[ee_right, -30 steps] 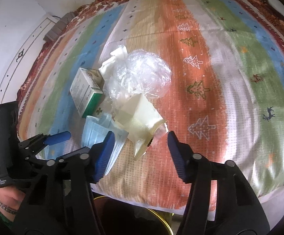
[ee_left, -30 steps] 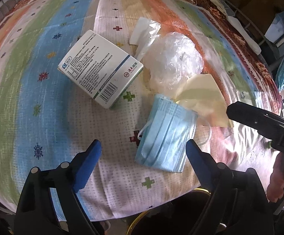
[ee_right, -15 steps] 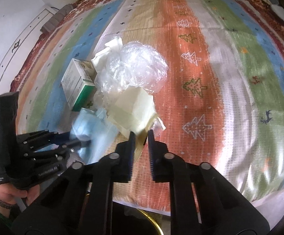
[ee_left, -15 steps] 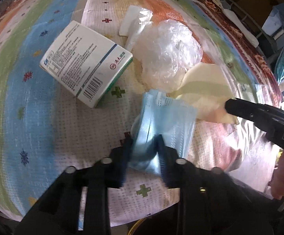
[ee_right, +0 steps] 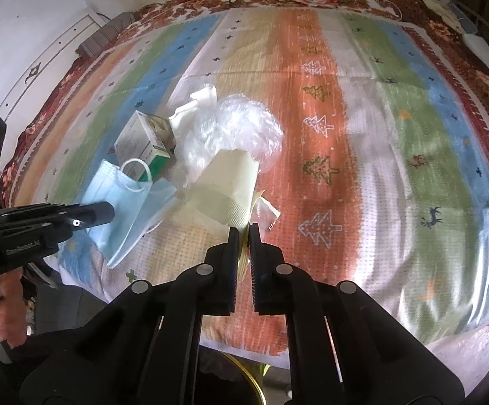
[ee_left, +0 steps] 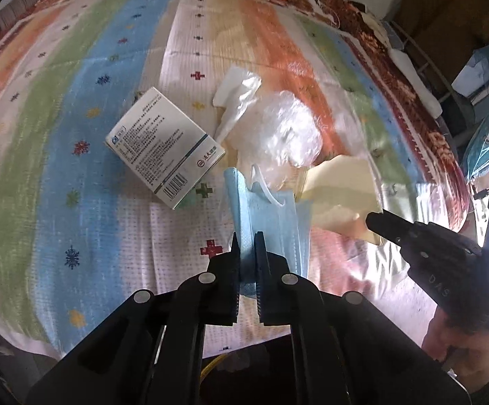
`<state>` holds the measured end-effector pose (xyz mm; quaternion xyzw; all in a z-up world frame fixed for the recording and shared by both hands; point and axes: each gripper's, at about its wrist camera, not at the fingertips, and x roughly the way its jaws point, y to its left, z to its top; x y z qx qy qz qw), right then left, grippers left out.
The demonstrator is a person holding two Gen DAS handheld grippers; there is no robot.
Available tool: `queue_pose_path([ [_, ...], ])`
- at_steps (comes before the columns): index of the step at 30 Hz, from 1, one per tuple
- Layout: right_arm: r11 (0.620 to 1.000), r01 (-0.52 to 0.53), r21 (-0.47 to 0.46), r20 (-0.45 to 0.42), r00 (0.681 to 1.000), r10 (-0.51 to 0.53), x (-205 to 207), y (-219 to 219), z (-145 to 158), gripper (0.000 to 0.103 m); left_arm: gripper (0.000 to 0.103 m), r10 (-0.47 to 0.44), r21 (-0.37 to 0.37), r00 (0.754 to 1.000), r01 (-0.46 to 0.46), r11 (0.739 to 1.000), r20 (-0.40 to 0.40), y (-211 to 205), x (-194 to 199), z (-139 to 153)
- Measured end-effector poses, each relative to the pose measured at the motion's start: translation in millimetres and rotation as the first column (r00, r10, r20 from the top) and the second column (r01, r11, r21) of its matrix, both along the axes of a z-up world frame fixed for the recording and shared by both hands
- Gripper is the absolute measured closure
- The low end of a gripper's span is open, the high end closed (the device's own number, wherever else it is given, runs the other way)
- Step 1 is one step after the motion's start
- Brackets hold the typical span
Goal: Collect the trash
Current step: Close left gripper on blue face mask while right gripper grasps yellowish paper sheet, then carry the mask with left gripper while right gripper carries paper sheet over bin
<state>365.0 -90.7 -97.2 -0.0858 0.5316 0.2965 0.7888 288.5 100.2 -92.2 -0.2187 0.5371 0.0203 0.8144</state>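
Over cloth, left tongs (ee_left: 247,241) pinching mask (ee_left: 271,216)

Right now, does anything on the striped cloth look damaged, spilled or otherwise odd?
Nothing is spilled. The blue face mask is crumpled, pinched in the left tongs, one ear loop sticking up. The cream paper cup is squashed flat in the right tongs. The medicine box lies intact.

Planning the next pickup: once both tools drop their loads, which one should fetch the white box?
Left. Its tool, shut on the blue mask, sits beside the white box; the right tool is farther.
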Motion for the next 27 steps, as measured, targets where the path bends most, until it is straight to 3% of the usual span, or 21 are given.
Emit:
queue_pose_path([
  [27, 0.999, -0.042, 0.012, 0.126, 0.991, 0.040, -74, -18, 56, 0.098, 0.097, 0.073, -0.023, 0.997, -0.072, 0.997, 0.030, -20, -48, 41],
])
